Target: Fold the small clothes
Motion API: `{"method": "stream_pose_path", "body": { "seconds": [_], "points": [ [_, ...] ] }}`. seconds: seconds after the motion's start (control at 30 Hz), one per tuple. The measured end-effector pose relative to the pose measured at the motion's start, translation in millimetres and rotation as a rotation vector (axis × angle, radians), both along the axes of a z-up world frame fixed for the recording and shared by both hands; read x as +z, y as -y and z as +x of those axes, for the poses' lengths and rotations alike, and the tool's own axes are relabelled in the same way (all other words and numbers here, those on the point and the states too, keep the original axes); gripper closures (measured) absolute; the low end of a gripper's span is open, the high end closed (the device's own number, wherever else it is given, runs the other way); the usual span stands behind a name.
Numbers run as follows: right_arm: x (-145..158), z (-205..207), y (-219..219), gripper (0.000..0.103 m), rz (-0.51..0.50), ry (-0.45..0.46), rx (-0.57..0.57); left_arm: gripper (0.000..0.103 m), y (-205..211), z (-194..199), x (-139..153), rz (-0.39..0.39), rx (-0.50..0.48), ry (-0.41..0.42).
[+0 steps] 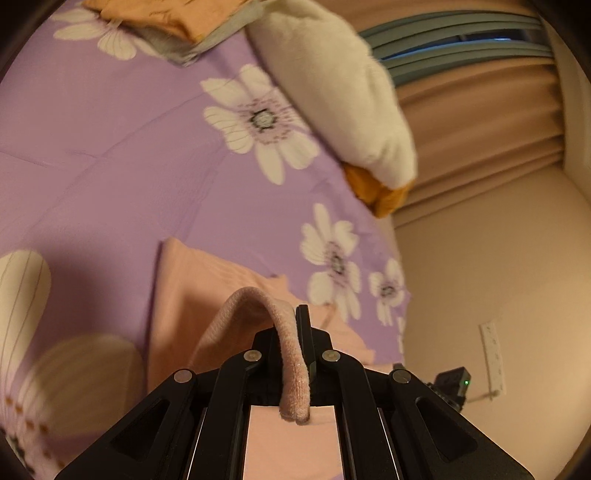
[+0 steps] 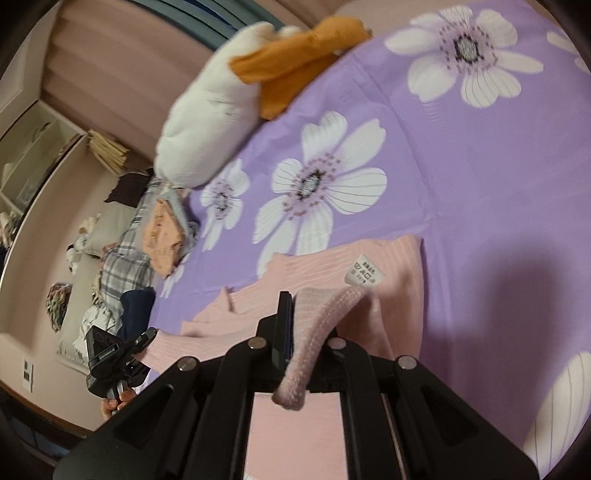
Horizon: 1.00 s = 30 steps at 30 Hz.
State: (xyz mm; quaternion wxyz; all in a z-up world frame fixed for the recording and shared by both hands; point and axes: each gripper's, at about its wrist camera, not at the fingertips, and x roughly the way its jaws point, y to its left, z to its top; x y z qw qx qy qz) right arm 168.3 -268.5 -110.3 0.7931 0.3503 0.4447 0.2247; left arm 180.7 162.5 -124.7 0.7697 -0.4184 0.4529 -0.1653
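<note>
We have each hand-held gripper, left (image 1: 295,354) and right (image 2: 299,332), clenched on the pink garment's (image 1: 184,288) hem; uneven lowering onto the bed (image 1: 110,147) could skew our fold.

A home bedroom, it seems: a bed under a lilac flower-printed quilt (image 1: 129,155), pleated beige curtains (image 1: 480,122), heaped clothes (image 2: 125,258).

The folded orange cloth (image 1: 166,20) at the top of the left wrist view is cut off by the frame edge. The care label (image 2: 364,275) print on the pink garment (image 2: 332,254) is too small to read. The clothes pile (image 2: 122,258) at left of the right wrist view is blurred; items indistinguishable. The gripper body hides the garment's near part.
</note>
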Motion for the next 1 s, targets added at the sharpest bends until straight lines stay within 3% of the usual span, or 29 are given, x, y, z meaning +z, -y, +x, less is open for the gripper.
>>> {"method": "stream_pose_path", "body": {
  "seconds": [0.23,0.27,0.33,0.4,0.43,0.47,0.53,0.6,0.73,0.8,0.9,1.0],
  "points": [
    [-32,24,1,0.095,0.015,-0.131,0.0,0.103,-1,19,-29,0.005,0.022,-0.116],
    [-34,26,2,0.092,0.023,-0.143,-0.003,0.103,-3,21,-32,-0.001,0.028,-0.137],
    [-37,30,6,0.077,0.059,-0.157,-0.018,0.103,-4,26,-39,-0.012,0.039,-0.168],
    [-35,34,9,0.071,0.082,-0.153,-0.033,0.1,-7,29,-42,-0.019,0.049,-0.188],
    [-34,37,10,0.068,0.08,-0.149,-0.037,0.09,-8,32,-43,-0.025,0.061,-0.191],
    [-33,40,9,0.067,0.077,-0.145,-0.04,0.069,-10,33,-42,-0.03,0.071,-0.191],
    [-32,47,9,0.063,0.071,-0.144,-0.043,0.049,-16,36,-41,-0.07,0.102,-0.175],
    [-32,54,7,0.064,0.057,-0.145,-0.049,0.048,-20,41,-38,-0.072,0.119,-0.168],
    [-27,62,10,0.063,0.001,-0.115,-0.094,0.048,-26,49,-33,0.021,0.148,-0.169],
    [-19,59,12,0.062,-0.032,-0.088,-0.109,0.048,-28,47,-30,0.03,0.152,-0.164],
    [-8,46,11,0.062,-0.077,-0.033,-0.072,0.048,-24,35,-20,0.073,0.104,-0.125],
    [3,18,5,0.062,-0.151,0.041,-0.002,0.048,-9,13,-1,0.176,0.011,-0.051]
  ]
}}
